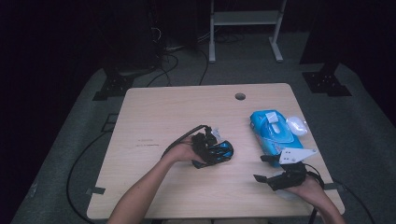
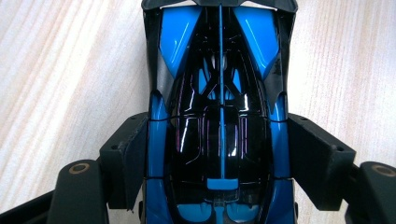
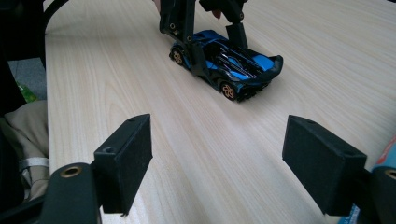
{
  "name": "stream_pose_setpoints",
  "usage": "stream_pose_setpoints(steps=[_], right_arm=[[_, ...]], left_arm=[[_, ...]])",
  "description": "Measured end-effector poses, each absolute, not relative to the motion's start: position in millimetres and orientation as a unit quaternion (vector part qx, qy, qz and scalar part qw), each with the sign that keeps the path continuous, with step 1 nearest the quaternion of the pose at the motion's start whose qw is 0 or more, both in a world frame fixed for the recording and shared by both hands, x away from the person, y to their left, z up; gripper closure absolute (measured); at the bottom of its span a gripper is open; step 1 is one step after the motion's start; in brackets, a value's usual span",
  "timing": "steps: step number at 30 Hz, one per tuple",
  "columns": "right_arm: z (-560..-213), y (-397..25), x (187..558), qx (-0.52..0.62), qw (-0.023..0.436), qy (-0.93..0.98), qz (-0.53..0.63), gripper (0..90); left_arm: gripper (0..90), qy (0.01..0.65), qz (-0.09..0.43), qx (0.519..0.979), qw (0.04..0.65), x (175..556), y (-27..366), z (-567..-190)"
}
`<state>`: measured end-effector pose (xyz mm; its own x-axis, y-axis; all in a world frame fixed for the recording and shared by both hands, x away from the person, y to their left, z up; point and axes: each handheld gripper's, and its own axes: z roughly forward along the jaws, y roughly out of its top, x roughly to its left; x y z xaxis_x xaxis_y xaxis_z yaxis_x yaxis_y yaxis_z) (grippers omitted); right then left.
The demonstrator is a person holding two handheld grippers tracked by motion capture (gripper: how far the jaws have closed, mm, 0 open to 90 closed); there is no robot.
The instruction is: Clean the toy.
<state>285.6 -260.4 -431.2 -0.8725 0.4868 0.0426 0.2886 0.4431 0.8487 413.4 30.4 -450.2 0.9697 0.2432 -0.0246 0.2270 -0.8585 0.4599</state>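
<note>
On wood table [image 1: 154, 121], toy car [image 1: 220, 151].

- glossy blue-and-black toy car [image 2: 219, 121]; gold wheel hubs
- pale wood-grain tabletop [image 1: 159, 116]
- blue plastic wipes pack [image 1: 273, 133], white lid
- matte black gripper jaws; grey three-cornered plate [image 1: 294, 155]

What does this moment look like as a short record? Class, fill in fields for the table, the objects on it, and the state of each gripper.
table: light wood, hole near far edge
toy car: blue and black, wheels on the table
left gripper: jaws closed on the car's sides
right gripper: open, empty, pointing toward the car
wipes pack: blue, right side of table
white object: beside the pack, unclear what it is
</note>
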Motion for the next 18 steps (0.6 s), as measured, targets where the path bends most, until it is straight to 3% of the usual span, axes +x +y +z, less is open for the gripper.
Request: stream_pose_setpoints(steps=[10, 18], right_arm=[[-430.6, -259.4, 287.9, 0.236, 0.107, 0.839, 0.478, 23.2], [-430.3, -257.8, 289.5, 0.243, 0.109, 0.837, 0.478, 22.8]], left_arm=[[18.9, 0.142, 0.030, 0.952, 0.270, 411.0, 40.1, -435.0], [17.5, 0.146, 0.046, 0.944, 0.292, 398.5, 50.9, -427.6]])
